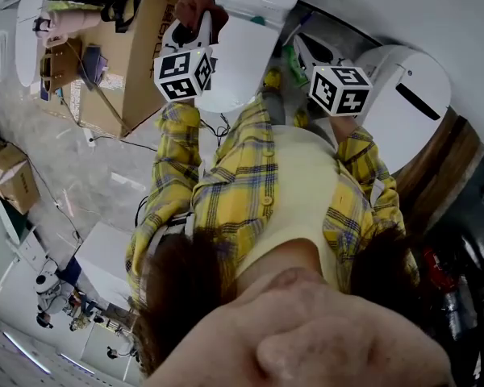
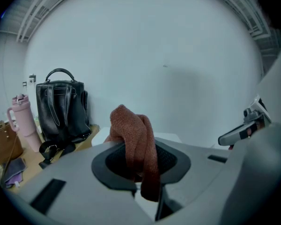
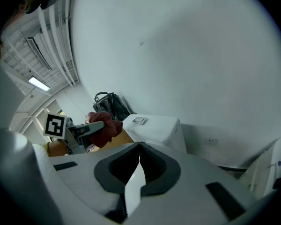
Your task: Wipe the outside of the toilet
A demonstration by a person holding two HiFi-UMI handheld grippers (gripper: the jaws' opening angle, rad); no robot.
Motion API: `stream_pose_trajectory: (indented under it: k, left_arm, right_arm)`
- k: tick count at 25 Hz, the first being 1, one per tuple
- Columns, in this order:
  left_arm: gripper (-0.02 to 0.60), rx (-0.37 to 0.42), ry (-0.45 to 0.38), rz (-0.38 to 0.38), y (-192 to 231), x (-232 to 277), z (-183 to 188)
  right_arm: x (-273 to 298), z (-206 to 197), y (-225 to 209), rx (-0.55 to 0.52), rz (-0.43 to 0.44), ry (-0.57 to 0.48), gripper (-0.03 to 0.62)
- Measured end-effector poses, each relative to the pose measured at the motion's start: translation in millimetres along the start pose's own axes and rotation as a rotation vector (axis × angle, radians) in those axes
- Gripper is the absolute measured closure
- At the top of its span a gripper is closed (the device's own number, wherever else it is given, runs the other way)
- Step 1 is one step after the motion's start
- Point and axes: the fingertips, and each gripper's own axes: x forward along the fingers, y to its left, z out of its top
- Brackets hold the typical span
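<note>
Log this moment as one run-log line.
left gripper: shut on rust cloth | right gripper: shut, empty | toilet cistern: behind cloth, contact unclear

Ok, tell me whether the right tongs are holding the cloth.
No, the right tongs are shut on nothing; the cloth sits in the left tongs.

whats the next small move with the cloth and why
Probably ease the left tool forward until the cloth meets the side of the toilet tank. The cloth is clamped in its jaws, but it seems to hang in the air just beside the tank, not touching it yet.
</note>
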Motion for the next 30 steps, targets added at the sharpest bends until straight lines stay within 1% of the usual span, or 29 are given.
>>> stream_pose_trajectory:
  k: [5, 14, 19, 23, 26, 28, 30]
  left_arm:
    - [0.485, 0.017, -0.027, 0.038, 26.2, 16.5, 17.0]
    - [0.485, 0.088, -0.043, 0.086, 65.6, 46.4, 35.1]
    - [0.485, 0.177, -0.014, 0.120, 81.6, 66.3, 33.4]
    - [0.485, 0.204, -0.014, 0.114, 85.2, 80.4, 33.7]
    - [0.485, 0.235, -0.012, 0.141, 91.9, 90.2, 32.3]
    - [0.485, 0.256, 0.006, 0.164, 97.8, 96.6, 27.8]
    - [0.485, 0.253, 0.025, 0.176, 100.7, 102.4, 23.8]
  right_arm:
    - [11.0, 1.2, 6.4, 0.005, 0.010, 0.014, 0.568]
    - [29.4, 1.8, 13.6, 0.013, 0.016, 0.035, 0.568]
    - [34.1, 0.6, 10.0, 0.018, -0.006, 0.043, 0.568]
    - [33.7, 0.4, 6.8, 0.015, -0.021, 0.047, 0.568]
    - [33.0, -2.2, 5.9, 0.020, -0.031, 0.051, 0.568]
    - [31.9, -5.6, 5.2, 0.024, -0.037, 0.055, 0.568]
    - [29.4, -8.9, 3.2, 0.032, -0.047, 0.058, 0.568]
